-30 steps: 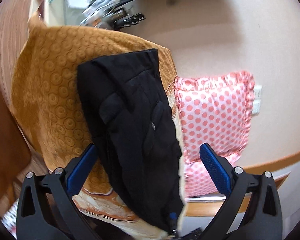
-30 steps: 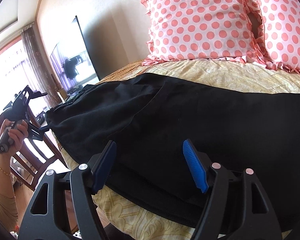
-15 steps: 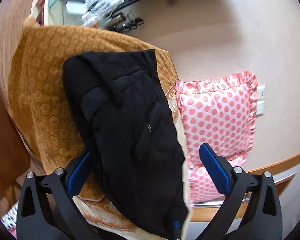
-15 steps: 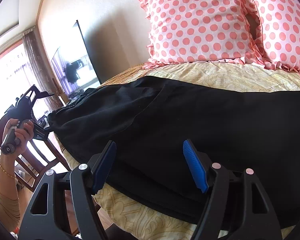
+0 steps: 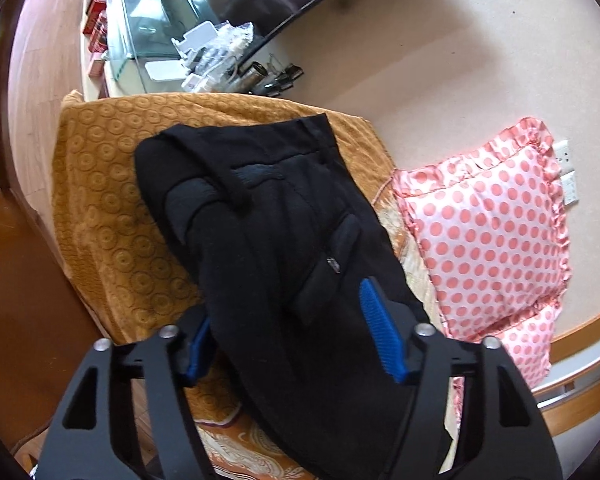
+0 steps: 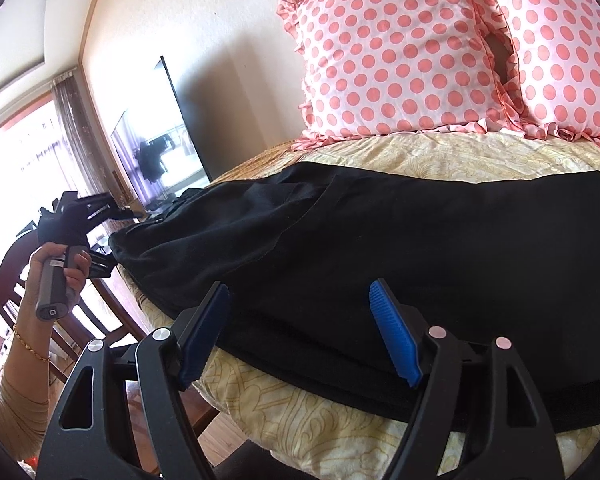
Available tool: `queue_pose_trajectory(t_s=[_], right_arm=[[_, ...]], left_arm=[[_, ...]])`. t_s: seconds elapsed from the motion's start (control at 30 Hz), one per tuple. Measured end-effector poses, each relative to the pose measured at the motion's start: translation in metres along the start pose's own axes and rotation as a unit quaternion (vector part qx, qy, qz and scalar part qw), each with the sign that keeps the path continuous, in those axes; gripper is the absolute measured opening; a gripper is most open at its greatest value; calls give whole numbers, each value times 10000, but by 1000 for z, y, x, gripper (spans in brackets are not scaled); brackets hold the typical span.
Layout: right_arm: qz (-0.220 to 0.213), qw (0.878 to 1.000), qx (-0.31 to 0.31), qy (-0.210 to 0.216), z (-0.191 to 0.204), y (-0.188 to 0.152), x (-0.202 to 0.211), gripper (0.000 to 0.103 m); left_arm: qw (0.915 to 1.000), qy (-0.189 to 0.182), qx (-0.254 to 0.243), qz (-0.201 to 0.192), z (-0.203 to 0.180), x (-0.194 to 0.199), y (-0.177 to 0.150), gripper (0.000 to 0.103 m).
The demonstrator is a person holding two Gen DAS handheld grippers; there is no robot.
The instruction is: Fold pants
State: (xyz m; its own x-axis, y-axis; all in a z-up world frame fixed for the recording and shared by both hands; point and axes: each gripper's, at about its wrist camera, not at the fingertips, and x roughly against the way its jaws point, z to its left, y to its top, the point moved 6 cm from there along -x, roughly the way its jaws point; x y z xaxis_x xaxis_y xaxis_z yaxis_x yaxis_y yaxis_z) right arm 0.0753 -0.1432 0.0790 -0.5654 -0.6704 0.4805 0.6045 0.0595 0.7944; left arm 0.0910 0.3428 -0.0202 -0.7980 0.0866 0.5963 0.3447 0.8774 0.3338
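The black pants (image 6: 380, 240) lay stretched lengthwise across the bed (image 6: 300, 412), waistband end toward the foot and the legs running toward the right gripper's side. The cloth looked soft and matte, with a belt loop and a small zipped pocket (image 5: 332, 256) showing near the waist in the left wrist view. That end was rumpled into a rounded hump; the rest lay flat in a long, straight-edged slab, one layer over another along the near edge.

The bed carried two covers: a pale yellow spread with a scrolling woven pattern under the pants, and an ochre blanket (image 5: 112, 208) embossed with rings at the foot. Two glossy pink pillows (image 6: 388, 52) with coral dots and ruffled edges stood upright against the wall, side by side and touching, apart from the pants.

The left gripper (image 5: 288, 332) had its jaws apart, the waist end of the pants lying between its ribbed blue pads (image 5: 380, 336); whether they touched the cloth could not be told. The right gripper (image 6: 300, 332) also had its jaws apart, low over the near edge of the pants. In its view the person's hand (image 6: 60, 264) held the other tool's grey handle near the foot of the bed.

A dark television (image 6: 172, 136) stood against the wall beyond.
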Motion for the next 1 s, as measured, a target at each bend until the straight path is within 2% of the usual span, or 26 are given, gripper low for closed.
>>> queue_pose_trajectory(t_s=[0.03, 0.13, 0.2, 0.3, 0.47, 0.7, 0.9, 0.97, 1.0], right_arm=[[-35, 10000, -21, 21, -1, 0, 2, 74], [-95, 9999, -72, 56, -4, -1, 7, 75], [-145, 9998, -100, 63, -7, -1, 11, 75], [-253, 9995, -176, 60, -15, -1, 21, 75], [-474, 9984, -314, -16, -31, 2, 39, 75], [-886, 9928, -657, -457, -78, -4, 88, 75], [-1220, 9808, -1067, -1084, -125, -15, 142, 75], [-1313, 9755, -1221, -1278, -139, -20, 157, 75], [-1346, 9722, -1302, -1408, -147, -23, 165, 75]], left_arm=[[10000, 64, -14, -25, 1, 0, 0, 43], [9997, 162, -147, -104, 1, 0, -1, 26], [9989, 234, -352, -182, -4, 2, -1, 22], [9940, 387, -929, -417, -28, 10, -2, 16], [9753, 394, -2029, -782, -96, 26, -13, 15], [9360, -24, -3444, -732, -212, 31, -70, 15], [8858, -634, -4579, -405, -304, 15, -161, 14], [8634, -898, -4960, -210, -325, 10, -203, 14], [8457, -1042, -5233, -91, -334, 7, -232, 14]])
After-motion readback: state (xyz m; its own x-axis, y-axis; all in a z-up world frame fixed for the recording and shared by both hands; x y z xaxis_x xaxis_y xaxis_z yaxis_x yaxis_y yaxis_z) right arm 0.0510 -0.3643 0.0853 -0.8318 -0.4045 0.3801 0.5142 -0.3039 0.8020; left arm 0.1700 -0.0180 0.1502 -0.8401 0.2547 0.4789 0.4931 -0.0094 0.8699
